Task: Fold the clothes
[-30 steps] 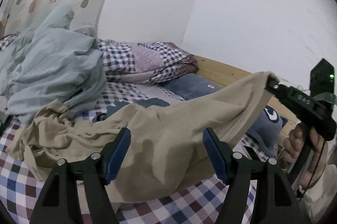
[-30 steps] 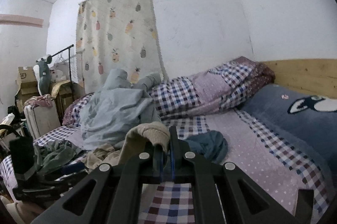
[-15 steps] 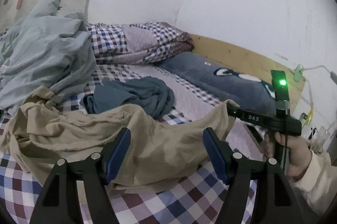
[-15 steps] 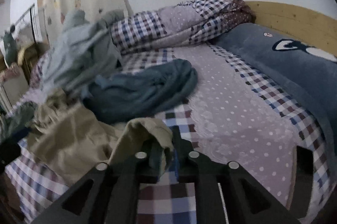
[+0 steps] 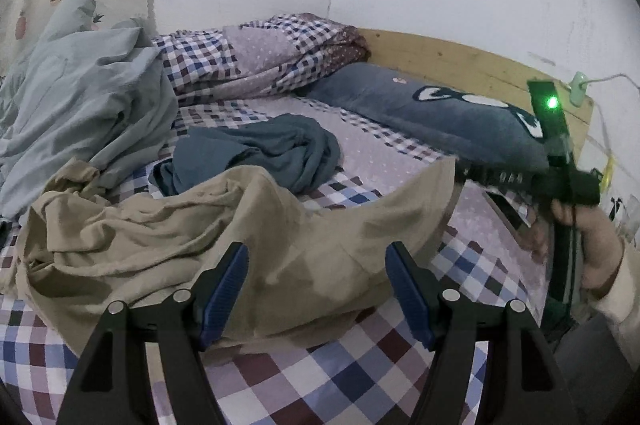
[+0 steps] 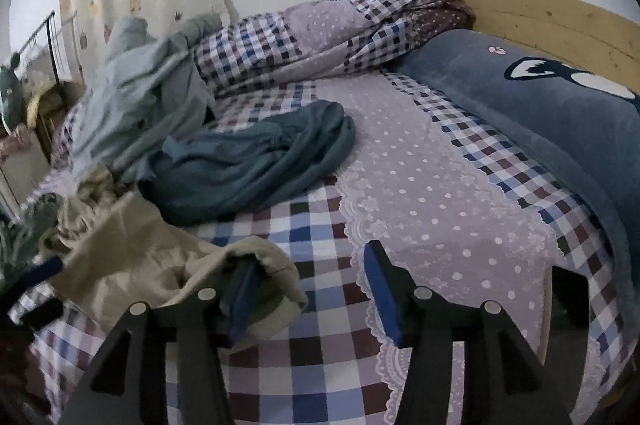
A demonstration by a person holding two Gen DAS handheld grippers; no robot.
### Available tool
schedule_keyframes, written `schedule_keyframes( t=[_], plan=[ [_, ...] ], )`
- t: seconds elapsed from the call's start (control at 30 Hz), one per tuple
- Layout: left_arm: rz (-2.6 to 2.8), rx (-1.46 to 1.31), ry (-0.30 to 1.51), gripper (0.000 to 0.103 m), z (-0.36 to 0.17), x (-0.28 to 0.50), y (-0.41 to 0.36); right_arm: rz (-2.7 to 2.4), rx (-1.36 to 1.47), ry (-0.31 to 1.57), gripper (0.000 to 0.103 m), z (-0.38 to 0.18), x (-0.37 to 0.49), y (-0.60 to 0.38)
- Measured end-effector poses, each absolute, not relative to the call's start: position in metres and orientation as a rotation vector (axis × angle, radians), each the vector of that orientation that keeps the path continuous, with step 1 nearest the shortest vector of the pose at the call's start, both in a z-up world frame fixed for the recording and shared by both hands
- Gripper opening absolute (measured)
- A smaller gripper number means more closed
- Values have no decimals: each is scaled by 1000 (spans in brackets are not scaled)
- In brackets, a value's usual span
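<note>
Three loose garments on the bed (image 6: 420,185): a beige garment (image 5: 168,245) nearest, a teal garment (image 5: 260,153) crumpled behind it, a pale blue-grey garment (image 5: 80,105) heaped at the left. One folded checked quilt (image 5: 264,61) and one blue pillow (image 5: 432,113) sit by the headboard. Beige piece looks light, soft and limp, so it sags wherever unsupported; best taken by hem corners or shoulder seams, pulled taut. Left gripper (image 5: 316,289): jaws spread wide, holding nothing, beige cloth lying just past them. Right gripper (image 6: 308,293): jaws apart too, with a beige edge draped over its left finger (image 6: 242,295), not clamped. Both grips need remaking.
</note>
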State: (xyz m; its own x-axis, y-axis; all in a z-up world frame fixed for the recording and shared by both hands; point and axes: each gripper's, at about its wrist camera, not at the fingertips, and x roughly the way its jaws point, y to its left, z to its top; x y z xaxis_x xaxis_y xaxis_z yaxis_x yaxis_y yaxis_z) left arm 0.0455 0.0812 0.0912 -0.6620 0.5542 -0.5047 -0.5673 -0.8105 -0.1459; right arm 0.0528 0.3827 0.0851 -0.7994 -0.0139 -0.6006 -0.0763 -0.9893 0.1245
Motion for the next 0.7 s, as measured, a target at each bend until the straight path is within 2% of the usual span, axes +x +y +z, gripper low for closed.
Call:
schedule_keyframes(
  t=[0.17, 0.33, 0.5, 0.57, 0.7],
  plan=[
    [2388, -706, 132, 74, 86, 54, 95, 2977, -1027, 197, 56, 90, 56, 380],
    [2376, -731, 182, 74, 80, 54, 102, 3050, -1128, -124, 56, 80, 62, 347],
    [2385, -775, 183, 74, 76, 50, 101, 3036, -1218, -363, 57, 63, 68, 325],
    [2386, -782, 181, 74, 75, 49, 100, 3008, -1235, -387, 57, 59, 69, 328],
    [2378, -791, 192, 74, 73, 49, 101, 2950, -1215, -299, 57, 62, 72, 350]
  ],
)
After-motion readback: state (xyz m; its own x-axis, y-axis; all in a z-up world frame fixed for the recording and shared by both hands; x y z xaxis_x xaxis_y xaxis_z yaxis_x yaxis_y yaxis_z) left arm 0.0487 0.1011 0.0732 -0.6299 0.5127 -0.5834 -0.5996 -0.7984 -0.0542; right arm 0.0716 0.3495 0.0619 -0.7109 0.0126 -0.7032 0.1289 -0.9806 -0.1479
